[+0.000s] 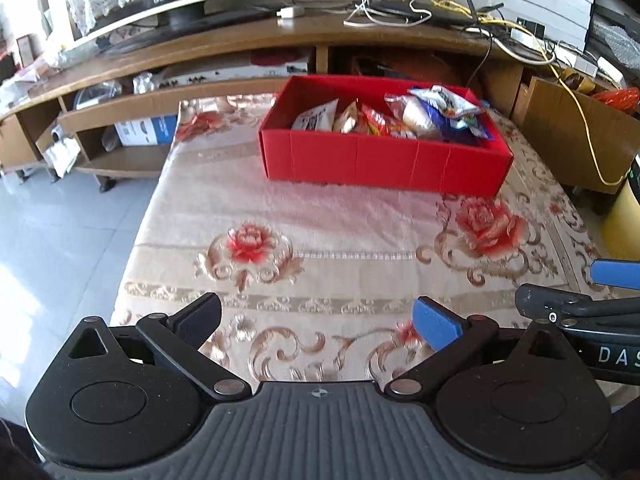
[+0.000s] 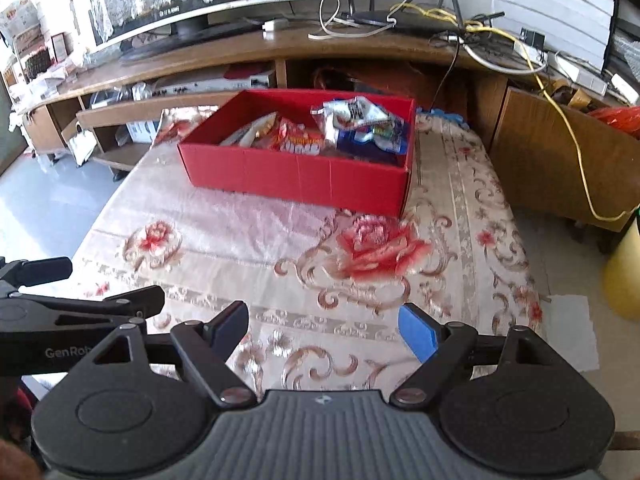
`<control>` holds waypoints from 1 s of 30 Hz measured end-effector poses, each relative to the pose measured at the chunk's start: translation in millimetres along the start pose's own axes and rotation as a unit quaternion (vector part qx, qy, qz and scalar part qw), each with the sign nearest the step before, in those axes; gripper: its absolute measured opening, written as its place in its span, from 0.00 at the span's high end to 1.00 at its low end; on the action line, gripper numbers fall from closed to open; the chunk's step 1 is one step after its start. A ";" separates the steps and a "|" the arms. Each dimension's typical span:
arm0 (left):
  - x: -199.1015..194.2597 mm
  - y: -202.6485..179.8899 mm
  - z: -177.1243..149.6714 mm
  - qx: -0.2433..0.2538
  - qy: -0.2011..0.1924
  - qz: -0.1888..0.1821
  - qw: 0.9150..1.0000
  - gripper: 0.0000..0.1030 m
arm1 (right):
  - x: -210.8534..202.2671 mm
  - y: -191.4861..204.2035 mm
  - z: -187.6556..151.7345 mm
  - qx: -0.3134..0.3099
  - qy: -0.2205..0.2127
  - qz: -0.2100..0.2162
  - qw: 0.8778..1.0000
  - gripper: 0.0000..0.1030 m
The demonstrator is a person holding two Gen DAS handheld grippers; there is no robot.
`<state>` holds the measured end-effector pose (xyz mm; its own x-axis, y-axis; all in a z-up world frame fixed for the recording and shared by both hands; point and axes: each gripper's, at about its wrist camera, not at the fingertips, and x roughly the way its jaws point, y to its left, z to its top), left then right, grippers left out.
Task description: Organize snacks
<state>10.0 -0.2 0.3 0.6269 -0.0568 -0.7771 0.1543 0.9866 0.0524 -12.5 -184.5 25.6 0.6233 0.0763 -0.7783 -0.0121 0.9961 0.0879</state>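
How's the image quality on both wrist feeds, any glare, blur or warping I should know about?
Left wrist view: strong fisheye bending of the TV stand, daylight washing out the floor at left, red box reasonably sharp. Right wrist view: same warping, snack packets slightly soft, sheen on the floral cloth, dark corners.

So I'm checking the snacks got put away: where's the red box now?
The red box sits on the far part of the floral tablecloth, centre-right in the left wrist view, just before the wooden TV stand, snack packets inside.
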 end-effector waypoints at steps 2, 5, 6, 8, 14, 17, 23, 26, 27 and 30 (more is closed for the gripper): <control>0.3 1.0 -0.9 -0.005 0.007 -0.006 1.000 0.01 | 0.2 -0.1 -1.9 0.000 0.004 -0.001 1.000 0.22; 0.0 1.1 -3.6 -0.009 0.016 -0.012 1.000 0.04 | -0.2 -0.3 -4.4 0.002 0.007 -0.002 1.000 0.22; 0.1 0.5 -5.0 -0.008 0.019 -0.012 1.000 0.05 | 0.3 -0.1 -5.5 0.002 0.010 -0.002 1.000 0.22; 1.1 -0.9 -7.2 -0.008 0.026 -0.014 1.000 0.07 | 2.3 1.0 -7.5 0.000 0.019 -0.005 1.000 0.22; 0.3 1.2 -9.8 -0.015 0.033 -0.022 0.999 0.08 | 0.7 2.5 -11.6 -0.002 0.023 -0.007 1.000 0.22; 1.5 1.0 -11.3 -0.016 0.037 -0.021 0.999 0.08 | 0.3 3.6 -12.7 -0.003 0.025 -0.007 1.000 0.22; 2.0 2.5 -12.4 -0.020 0.042 -0.024 0.999 0.08 | -1.5 5.8 -14.9 -0.005 0.026 -0.004 1.000 0.22; 1.8 2.6 -13.0 -0.020 0.044 -0.023 0.999 0.08 | -1.6 6.2 -15.5 -0.005 0.028 -0.004 1.000 0.23; 1.8 2.5 -13.6 -0.020 0.045 -0.023 0.999 0.08 | -1.5 6.3 -15.8 -0.005 0.029 -0.004 1.000 0.22; 1.4 2.5 -14.8 -0.020 0.046 -0.023 0.998 0.08 | -1.6 6.8 -17.1 -0.006 0.032 -0.005 0.999 0.23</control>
<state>-0.1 4.5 -9.9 0.5471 -0.0906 -0.8322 0.1503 0.9886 -0.0089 -26.9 -177.1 16.8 0.5719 0.0685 -0.8174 -0.0155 0.9972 0.0728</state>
